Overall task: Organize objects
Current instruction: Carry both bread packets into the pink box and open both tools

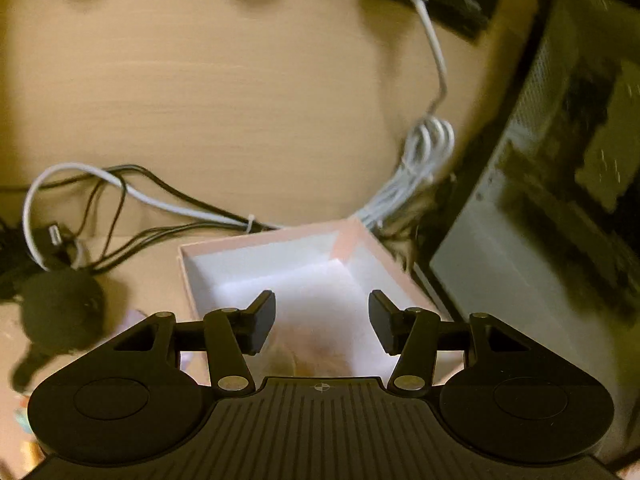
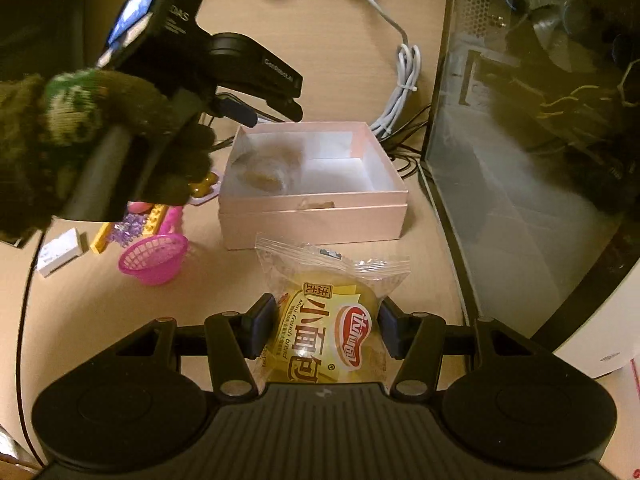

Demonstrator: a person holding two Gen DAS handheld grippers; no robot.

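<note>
Right gripper (image 2: 326, 330): angled down over the desk (image 2: 320, 60), jaws clamped on a packaged French bread (image 2: 324, 332), 1 pad pressed against each side of the yellow wrapper. The clear crimped end of the wrapper points away from the gripper, toward the pink box (image 2: 312, 216). Whether the package hangs clear of the desk or rests on it, cannot tell.

Pink box: open-topped, white inside, just beyond the bread. A second wrapped item (image 2: 266, 170) lies in its left half, blurred through the plastic.

Left gripper (image 1: 322, 322): tilted down over the box (image 1: 200, 276); jaws released, standing apart with nothing between the pads, only the white box floor and the hazy wrapped item (image 1: 312, 354) below. From the right wrist view this gripper (image 2: 276, 110) hangs above the box's far-left corner, held by a hand in a dark knitted glove (image 2: 120, 128) with a green and white pattern, fingers wrapped round the handle.

Left of the box: pink plastic basket (image 2: 154, 258), yellow toy brick strip (image 2: 128, 228), small white box (image 2: 60, 256), a blister pack (image 2: 204, 190) partly hidden by the glove.

Behind the box: bundled white cable (image 2: 404, 88), black wires (image 1: 132, 200). To the right, a glass-sided computer case (image 2: 540, 120) stands on the desk, near the box
</note>
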